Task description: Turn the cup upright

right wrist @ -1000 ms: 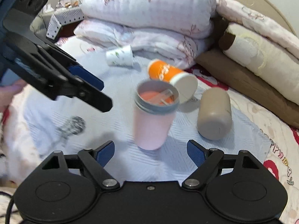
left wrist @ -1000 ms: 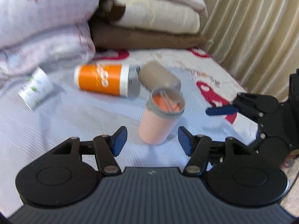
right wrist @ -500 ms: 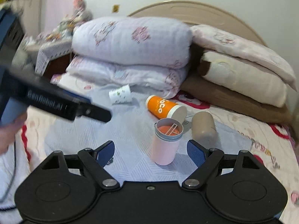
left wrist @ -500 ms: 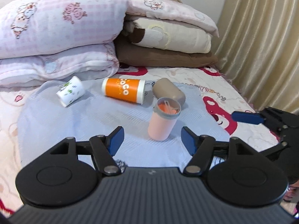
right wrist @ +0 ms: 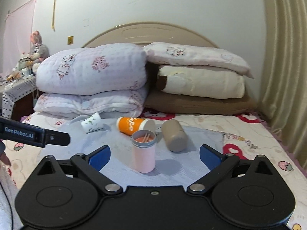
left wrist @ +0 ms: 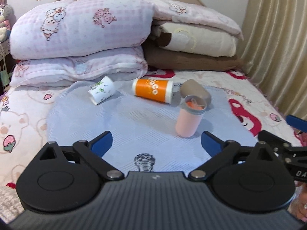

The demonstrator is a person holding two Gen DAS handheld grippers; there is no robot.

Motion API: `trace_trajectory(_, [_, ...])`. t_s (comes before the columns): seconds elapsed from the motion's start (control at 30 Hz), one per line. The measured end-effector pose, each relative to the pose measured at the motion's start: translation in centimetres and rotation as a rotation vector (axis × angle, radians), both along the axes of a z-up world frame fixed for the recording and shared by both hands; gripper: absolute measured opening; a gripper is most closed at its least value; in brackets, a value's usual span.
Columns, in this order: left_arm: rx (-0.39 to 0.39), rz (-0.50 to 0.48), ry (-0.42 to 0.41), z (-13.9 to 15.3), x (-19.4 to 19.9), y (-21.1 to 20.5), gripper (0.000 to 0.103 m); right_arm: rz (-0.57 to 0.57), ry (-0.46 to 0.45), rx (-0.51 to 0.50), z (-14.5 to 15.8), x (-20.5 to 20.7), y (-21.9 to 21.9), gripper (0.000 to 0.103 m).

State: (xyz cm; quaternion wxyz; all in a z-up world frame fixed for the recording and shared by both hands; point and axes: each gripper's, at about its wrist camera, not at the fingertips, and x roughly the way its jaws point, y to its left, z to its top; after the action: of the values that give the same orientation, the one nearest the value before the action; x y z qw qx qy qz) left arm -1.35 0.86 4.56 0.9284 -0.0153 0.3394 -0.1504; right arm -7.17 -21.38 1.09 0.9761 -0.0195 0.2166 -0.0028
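Note:
A pink cup (left wrist: 189, 116) (right wrist: 144, 151) with a grey rim stands upright on a light blue cloth (left wrist: 122, 122), mouth up. Behind it lie on their sides an orange and white cup (left wrist: 152, 90) (right wrist: 135, 125), a brown cup (left wrist: 195, 92) (right wrist: 174, 138) and a small white cup with green print (left wrist: 101, 92) (right wrist: 91, 123). My left gripper (left wrist: 156, 143) is open and empty, well back from the pink cup. My right gripper (right wrist: 155, 156) is open and empty, with the pink cup standing beyond the gap between its fingers, untouched.
Stacked pillows and folded quilts (left wrist: 80, 38) line the headboard behind the cups. A beige curtain (left wrist: 278, 38) hangs at the right. A bedside table with clutter (right wrist: 17, 84) stands at the left. The other gripper shows at each view's edge (right wrist: 34, 134).
Both grippers have drawn back and risen from the pink cup, which now looks smaller and stands alone. Both stay open.

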Motion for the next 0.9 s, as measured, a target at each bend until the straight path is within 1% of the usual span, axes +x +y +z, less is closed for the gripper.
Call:
trace_trajectory(0.13, [0.038, 0.034, 0.007, -0.4, -0.2, 0.3, 0.101, -0.035, -0.004, 0.008, -0.3, -1.0, 0.2, 0.101])
trace_trajectory(0.23, [0.100, 0.059, 0.049, -0.9, 0.0, 0.0, 0.101, -0.051, 0.006, 0.027, -0.5, -1.3, 0.2, 0.101])
trace_trajectory(0.3, [0.123, 0.070, 0.063, -1.2, 0.0, -0.1, 0.101, -0.063, 0.015, 0.029, -0.6, -1.4, 0.3, 0.101])
trace_trajectory(0.57, [0.117, 0.077, 0.032, -1.9, -1.2, -0.1, 0.101, -0.093, 0.036, 0.042, -1.3, -1.6, 0.0, 0.101])
trace_trajectory(0.73, [0.087, 0.084, 0.032, -2.1, -1.5, -0.1, 0.101, -0.105, 0.047, 0.012, -1.6, -1.4, 0.4, 0.101])
trace_trajectory(0.9, [0.092, 0.099, 0.031, -2.4, -1.3, 0.0, 0.101, -0.112, 0.058, -0.010, -1.8, -1.3, 0.7, 0.101])
